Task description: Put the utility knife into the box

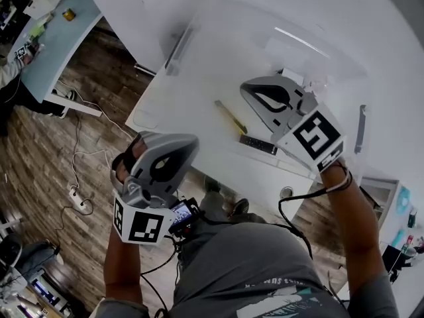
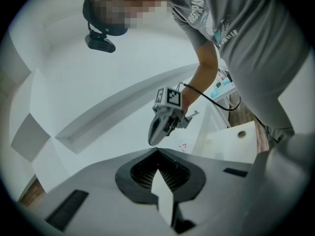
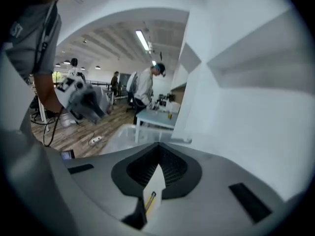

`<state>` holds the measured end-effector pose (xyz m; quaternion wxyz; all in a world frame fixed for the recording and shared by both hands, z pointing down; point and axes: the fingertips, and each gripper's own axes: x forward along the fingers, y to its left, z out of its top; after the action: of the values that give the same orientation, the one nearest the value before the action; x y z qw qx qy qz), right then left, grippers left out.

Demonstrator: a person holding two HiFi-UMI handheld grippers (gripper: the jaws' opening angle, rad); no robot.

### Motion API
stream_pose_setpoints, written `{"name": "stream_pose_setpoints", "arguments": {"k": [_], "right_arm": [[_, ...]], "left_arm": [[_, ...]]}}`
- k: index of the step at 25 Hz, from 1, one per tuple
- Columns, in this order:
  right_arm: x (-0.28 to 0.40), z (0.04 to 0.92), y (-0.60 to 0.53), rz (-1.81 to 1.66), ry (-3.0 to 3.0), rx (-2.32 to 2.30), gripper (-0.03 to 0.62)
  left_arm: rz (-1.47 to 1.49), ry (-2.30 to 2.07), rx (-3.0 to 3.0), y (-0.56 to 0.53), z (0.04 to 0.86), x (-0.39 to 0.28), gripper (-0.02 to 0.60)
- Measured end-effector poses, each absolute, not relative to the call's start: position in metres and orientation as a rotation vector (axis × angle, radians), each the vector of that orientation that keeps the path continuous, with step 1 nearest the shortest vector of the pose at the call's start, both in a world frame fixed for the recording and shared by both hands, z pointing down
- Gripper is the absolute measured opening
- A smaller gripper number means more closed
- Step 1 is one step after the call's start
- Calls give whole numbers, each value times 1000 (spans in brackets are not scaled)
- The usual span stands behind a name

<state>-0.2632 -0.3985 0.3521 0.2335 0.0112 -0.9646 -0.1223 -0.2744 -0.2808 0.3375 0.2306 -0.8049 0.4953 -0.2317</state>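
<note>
The yellow utility knife (image 1: 230,116) lies flat on the white table (image 1: 199,105), near its front edge. Behind it stands the clear plastic box (image 1: 218,38), also seen in the right gripper view as the clear box (image 3: 123,132). My right gripper (image 1: 245,88) hovers just right of the knife, pointing left, its jaws shut with nothing held. A sliver of the knife (image 3: 150,200) shows beneath its jaws. My left gripper (image 1: 192,141) hangs off the table's front edge over the floor, tilted upward, jaws shut and empty. Each gripper sees the other: right gripper (image 2: 165,119), left gripper (image 3: 81,100).
A black strip (image 1: 258,144) lies on the table's front edge right of the knife. A grey bar (image 1: 361,130) rests at the far right. Cables and a power strip (image 1: 79,201) lie on the wood floor. A light-blue table (image 1: 59,32) stands at the far left, with people (image 3: 147,85) near it.
</note>
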Motion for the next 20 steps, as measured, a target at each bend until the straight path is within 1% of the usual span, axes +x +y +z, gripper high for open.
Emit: {"name": "stream_pose_setpoints", "arguments": {"k": [3, 5, 8, 10, 14, 20], "right_arm": [[-234, 268, -352, -346, -2870, 96, 11], [-202, 247, -324, -415, -2874, 125, 11], [-158, 245, -292, -634, -2801, 146, 11], [-133, 253, -279, -722, -2744, 167, 9], [-94, 267, -265, -743, -2671, 203, 9], [-51, 265, -249, -736, -2657, 269, 8]], "left_arm": [[-646, 1355, -2197, -276, 319, -262, 8], [-667, 1340, -2178, -272, 305, -250, 8], [-682, 1313, -2149, -264, 293, -226, 8], [-693, 1299, -2138, -259, 288, -208, 8], [-680, 1267, -2107, -248, 275, -175, 8], [-686, 1229, -2084, -232, 266, -134, 8]]}}
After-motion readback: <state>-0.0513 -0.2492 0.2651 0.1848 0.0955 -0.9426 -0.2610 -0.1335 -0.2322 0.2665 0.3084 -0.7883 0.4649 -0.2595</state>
